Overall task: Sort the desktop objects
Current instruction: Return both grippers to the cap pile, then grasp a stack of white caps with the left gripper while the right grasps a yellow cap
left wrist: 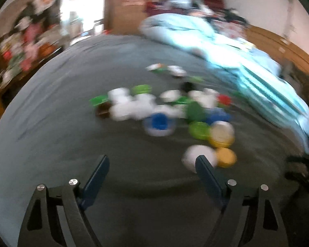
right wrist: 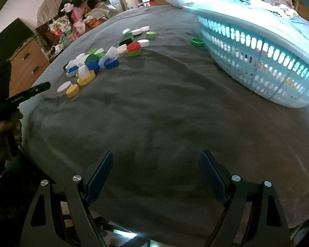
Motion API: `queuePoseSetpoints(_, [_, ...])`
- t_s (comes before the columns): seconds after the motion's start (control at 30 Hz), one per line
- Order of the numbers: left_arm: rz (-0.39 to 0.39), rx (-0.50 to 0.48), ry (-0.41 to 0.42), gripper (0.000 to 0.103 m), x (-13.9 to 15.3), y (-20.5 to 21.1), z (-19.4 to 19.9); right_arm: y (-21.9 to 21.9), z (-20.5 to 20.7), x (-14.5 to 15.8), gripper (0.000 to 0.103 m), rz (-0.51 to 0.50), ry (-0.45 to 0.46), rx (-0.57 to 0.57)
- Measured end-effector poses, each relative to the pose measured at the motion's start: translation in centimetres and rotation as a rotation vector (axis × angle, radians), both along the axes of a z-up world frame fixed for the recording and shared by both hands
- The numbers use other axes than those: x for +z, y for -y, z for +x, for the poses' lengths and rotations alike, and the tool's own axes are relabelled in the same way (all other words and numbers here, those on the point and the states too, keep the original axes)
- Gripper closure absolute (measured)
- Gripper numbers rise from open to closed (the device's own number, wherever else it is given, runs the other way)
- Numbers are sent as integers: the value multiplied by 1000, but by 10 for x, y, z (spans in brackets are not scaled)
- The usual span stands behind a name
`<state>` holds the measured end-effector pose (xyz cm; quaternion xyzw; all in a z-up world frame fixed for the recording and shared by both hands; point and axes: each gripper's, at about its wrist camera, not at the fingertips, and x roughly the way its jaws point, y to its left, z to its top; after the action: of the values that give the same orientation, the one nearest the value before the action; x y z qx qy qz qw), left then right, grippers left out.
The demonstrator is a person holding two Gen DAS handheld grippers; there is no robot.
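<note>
Mostly round plastic bottle caps (right wrist: 105,57), heaped loosely at far left on a wrinkled grey bed cover (right wrist: 154,113): white, green, blue, yellow, one red (right wrist: 133,46). Too many overlapping to count exactly. One green cap (right wrist: 197,42) apart, just beside a pale blue slotted plastic laundry basket (right wrist: 257,65) at far right. Left gripper (left wrist: 152,160) spread wide, empty, near a white cap (left wrist: 195,154) and a yellow cap (left wrist: 226,157), blurred. Right gripper (right wrist: 156,156) spread wide, holding nothing.

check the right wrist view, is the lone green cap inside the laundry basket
No, the green cap lies on the grey blanket just outside the light blue laundry basket, beside its wall.
</note>
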<state>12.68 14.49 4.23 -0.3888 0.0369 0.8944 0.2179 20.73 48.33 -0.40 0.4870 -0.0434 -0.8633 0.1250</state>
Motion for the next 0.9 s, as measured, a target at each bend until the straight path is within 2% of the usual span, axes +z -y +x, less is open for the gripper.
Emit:
queuePoseSetpoints(0.07, [1, -55, 1, 15, 2, -13, 2, 2, 0, -2, 21, 2, 6, 2])
queuePoseSetpoints(0.23, [-23, -108, 68, 15, -15, -32, -10, 0, 1, -4, 21, -6, 11, -8])
queuePoseSetpoints(0.3, [-44, -122, 57, 14, -19, -39, -9, 0, 1, -5, 21, -7, 11, -11])
queuePoseSetpoints(0.43, [-37, -121, 55, 13, -23, -46, -16, 2, 1, -5, 21, -1, 14, -11])
queuePoseSetpoints(0.5, [-39, -132, 54, 24, -22, -48, -16, 3, 2, -3, 21, 6, 8, -11])
queuePoseSetpoints(0.53, [-47, -138, 53, 45, -22, -48, -16, 5, 3, 1, 21, 16, -8, -12])
queuePoseSetpoints(0.57, [-53, -137, 51, 60, -21, -48, -15, 7, 3, 6, 23, 18, -23, -11])
queuePoseSetpoints(0.63, [-35, -126, 54, 59, -18, -41, -14, 12, 1, 17, 31, 2, -54, 5])
queuePoseSetpoints(0.67, [-22, -112, 53, 59, -17, -37, -13, 18, -3, 24, 39, -20, -67, 20])
queuePoseSetpoints(0.8, [24, -10, 62, 59, -16, -11, -17, 53, -29, 40, 42, -94, -88, 116])
queuePoseSetpoints(0.9, [30, 17, 65, 59, -17, -1, -21, 85, -51, 42, 42, -115, -91, 182])
